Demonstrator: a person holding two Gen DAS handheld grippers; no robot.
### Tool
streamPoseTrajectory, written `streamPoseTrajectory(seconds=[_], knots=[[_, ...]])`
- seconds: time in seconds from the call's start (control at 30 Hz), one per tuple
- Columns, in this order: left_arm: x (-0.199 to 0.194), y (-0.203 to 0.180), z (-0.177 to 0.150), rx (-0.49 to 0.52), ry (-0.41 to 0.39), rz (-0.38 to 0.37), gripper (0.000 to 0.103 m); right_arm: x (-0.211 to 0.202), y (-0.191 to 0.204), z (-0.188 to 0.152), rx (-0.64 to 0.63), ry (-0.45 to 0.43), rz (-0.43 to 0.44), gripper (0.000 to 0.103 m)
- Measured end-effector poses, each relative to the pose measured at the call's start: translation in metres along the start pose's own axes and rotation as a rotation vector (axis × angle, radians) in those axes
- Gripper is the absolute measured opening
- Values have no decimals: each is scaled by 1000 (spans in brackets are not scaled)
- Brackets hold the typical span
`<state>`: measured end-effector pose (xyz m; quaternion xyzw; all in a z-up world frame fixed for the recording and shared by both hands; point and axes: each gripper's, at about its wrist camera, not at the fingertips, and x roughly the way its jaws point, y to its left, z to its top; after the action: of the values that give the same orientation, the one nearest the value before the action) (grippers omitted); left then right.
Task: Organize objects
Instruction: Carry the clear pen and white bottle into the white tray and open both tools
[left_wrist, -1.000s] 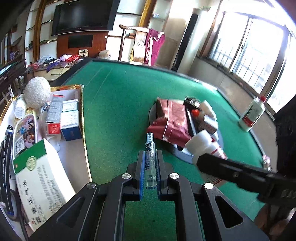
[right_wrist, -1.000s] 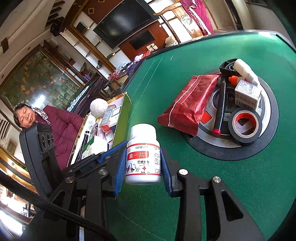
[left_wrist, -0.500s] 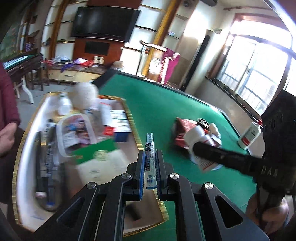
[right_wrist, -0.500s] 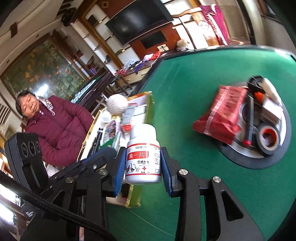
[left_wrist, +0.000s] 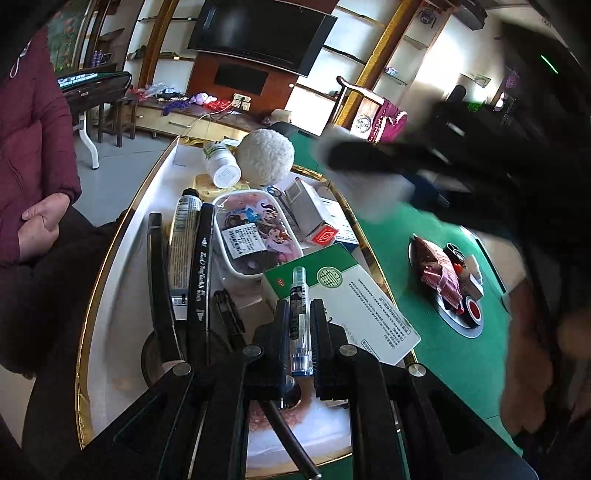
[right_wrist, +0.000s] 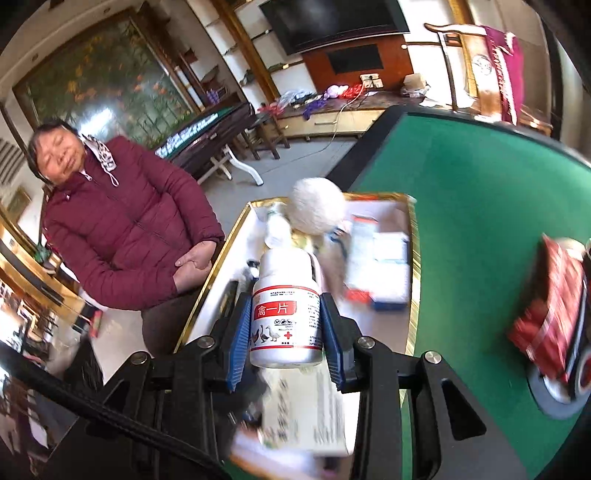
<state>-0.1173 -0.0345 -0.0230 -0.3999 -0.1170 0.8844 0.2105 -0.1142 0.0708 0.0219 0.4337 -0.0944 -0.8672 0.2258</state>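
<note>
My left gripper (left_wrist: 298, 325) is shut on a thin clear pen-like tube (left_wrist: 298, 314) with a dark label, held over the gold-rimmed white tray (left_wrist: 122, 258). Under it lies a green and white box (left_wrist: 343, 295). My right gripper (right_wrist: 286, 325) is shut on a white pill bottle (right_wrist: 286, 310) with a red label, upright over the same tray (right_wrist: 221, 266). In the left wrist view the right gripper passes blurred across the upper right with the white bottle (left_wrist: 369, 184).
The tray holds markers (left_wrist: 199, 266), a clear lidded box (left_wrist: 255, 236), small cartons (left_wrist: 314, 218), a lying white bottle (left_wrist: 221, 166) and a fluffy white ball (left_wrist: 266, 157). A round stand (left_wrist: 458, 295) with a red pouch sits on the green table (right_wrist: 461, 177). A person in a maroon jacket (right_wrist: 122, 229) sits beside the tray.
Both grippers have swung from over the green table and round stand to above the tray, each still holding its object. The person has come into the left wrist view.
</note>
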Motion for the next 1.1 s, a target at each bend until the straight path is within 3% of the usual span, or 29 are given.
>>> streamPoseTrajectory(seconds=[0.27, 0.53, 0.97, 1.07, 1.1], knots=[[1, 9, -4, -4, -24, 5, 8, 79, 37, 37, -54, 122, 5, 34], [13, 34, -3, -51, 9, -41, 8, 128, 47, 59, -91, 194, -33, 34], [19, 41, 4, -48, 16, -35, 8, 156, 37, 66, -90, 232, -82, 34], [20, 41, 4, -44, 20, -40, 8, 150, 31, 67, -53, 223, -27, 40], [20, 41, 4, -42, 20, -40, 9, 146, 30, 67, -51, 218, -12, 46]])
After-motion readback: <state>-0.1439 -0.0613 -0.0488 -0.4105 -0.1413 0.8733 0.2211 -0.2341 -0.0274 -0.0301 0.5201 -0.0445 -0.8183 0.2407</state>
